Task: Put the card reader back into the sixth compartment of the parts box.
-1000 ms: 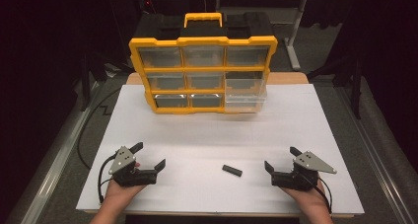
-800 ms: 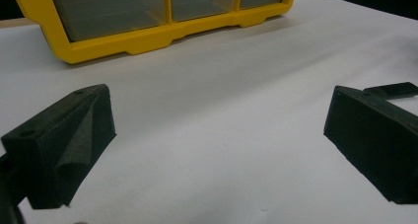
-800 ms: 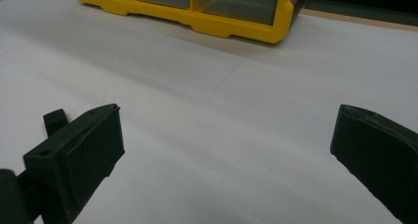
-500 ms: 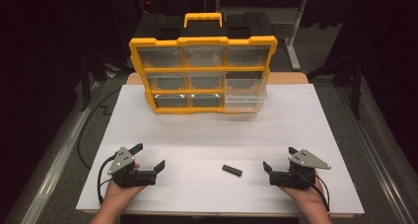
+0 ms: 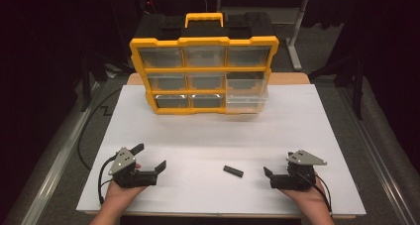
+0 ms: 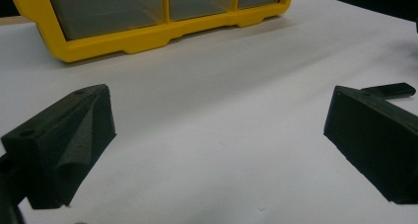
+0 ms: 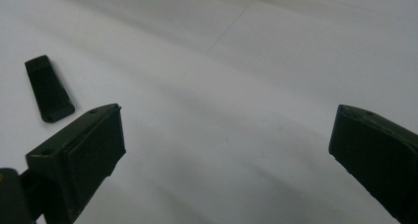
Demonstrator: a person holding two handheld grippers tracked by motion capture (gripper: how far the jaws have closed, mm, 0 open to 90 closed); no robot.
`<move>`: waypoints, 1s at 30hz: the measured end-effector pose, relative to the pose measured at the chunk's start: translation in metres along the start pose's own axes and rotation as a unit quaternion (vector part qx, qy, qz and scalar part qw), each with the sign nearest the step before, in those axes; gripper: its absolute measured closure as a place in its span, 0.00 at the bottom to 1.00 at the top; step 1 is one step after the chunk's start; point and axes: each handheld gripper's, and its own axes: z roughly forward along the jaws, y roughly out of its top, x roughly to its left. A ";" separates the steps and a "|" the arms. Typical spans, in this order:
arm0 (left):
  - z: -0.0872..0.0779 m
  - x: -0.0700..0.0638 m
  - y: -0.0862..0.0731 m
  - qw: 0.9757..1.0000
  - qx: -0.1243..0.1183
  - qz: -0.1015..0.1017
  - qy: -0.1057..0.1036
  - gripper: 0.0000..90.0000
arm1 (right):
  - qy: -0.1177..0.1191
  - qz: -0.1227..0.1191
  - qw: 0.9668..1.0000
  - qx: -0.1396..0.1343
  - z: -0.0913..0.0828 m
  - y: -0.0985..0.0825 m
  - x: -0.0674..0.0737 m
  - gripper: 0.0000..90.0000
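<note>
The small black bar (image 5: 233,171) lies flat on the white surface (image 5: 208,136), in front of the yellow organizer (image 5: 204,76), between both grippers. The right gripper (image 5: 268,176), nearer it, has its fingers apart; the left gripper (image 5: 148,155), likewise, fingers apart, empty. The left gripper view catches the organizer's clear drawers.

Far end of a white table cover (image 5: 218,136): yellow organizer case (image 5: 204,76), standing upright, front toward the near side. Yellow handle (image 5: 203,20) on top, black body behind. Three rows of three clear compartments in a yellow frame; lower-right clear bin (image 5: 247,98) sticking out past the frame and resting on the cover. Strip of wooden tabletop (image 5: 289,79) showing just beside the case. Black cable (image 5: 94,121) lying on the grey floor at the left. Grey metal stand leg (image 5: 295,36) farther back, right of the case.
</note>
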 end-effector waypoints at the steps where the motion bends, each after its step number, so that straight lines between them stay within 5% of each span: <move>1: 0.000 0.000 0.000 1.000 0.000 0.000 0.000 0.00 | 0.001 -0.001 1.000 0.005 0.001 0.000 0.000 0.01; 19: 0.001 0.002 0.000 1.000 -0.002 0.003 -0.001 0.00 | 0.037 -0.014 0.997 0.067 0.005 -0.002 0.004 0.04; 30: 0.005 0.001 0.000 1.000 -0.001 0.004 -0.009 0.00 | 0.085 -0.043 0.993 0.068 0.012 0.004 0.016 0.04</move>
